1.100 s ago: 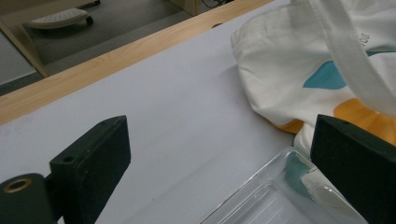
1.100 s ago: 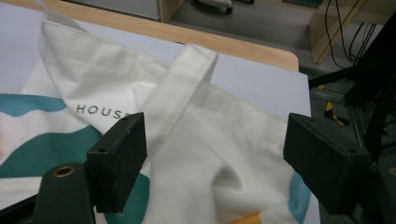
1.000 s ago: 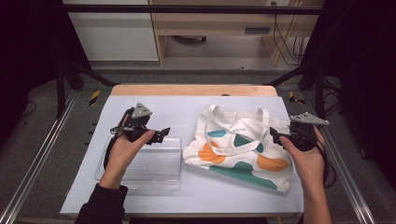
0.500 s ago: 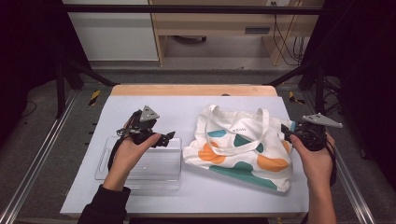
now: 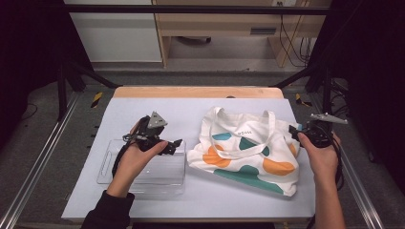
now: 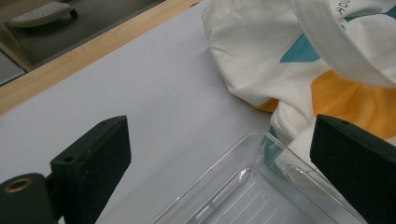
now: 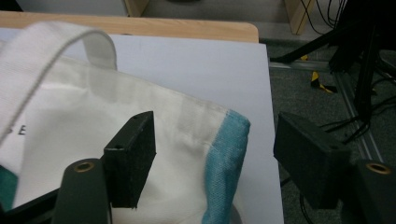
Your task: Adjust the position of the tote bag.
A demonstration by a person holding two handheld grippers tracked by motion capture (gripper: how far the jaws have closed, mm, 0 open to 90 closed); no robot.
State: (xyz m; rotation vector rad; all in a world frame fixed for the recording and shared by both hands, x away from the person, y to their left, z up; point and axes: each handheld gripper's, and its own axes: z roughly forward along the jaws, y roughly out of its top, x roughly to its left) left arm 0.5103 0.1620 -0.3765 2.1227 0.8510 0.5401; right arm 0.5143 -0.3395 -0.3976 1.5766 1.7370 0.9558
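Pale grey sheeting covers the worktop (image 5: 200, 202), with a strip of bare wood along its far edge and dark floor, metal rails and cabinet fronts beyond. Two things lie on it: one tote bag (image 5: 248, 152) and one clear plastic tray (image 5: 143, 164).

One bag, cream cloth with teal and orange blobs, lies flat toward the right edge, its two handles looped toward the far edge. One tray sits toward the left edge, empty, its near-right corner just beside the bag's left edge (the left gripper view shows the cloth at that corner, though whether they touch I cannot tell).

Left tongs (image 5: 173, 145) hover over the tray's far right corner, released, jaws wide apart with nothing between them. Right tongs (image 5: 293, 131) sit at the bag's far right corner, where a teal patch meets the hem; their jaws have just been opening and stand released, straddling that corner of cloth (image 7: 229, 140) without pressing it.

Nothing stands between either pair of tongs and the bag
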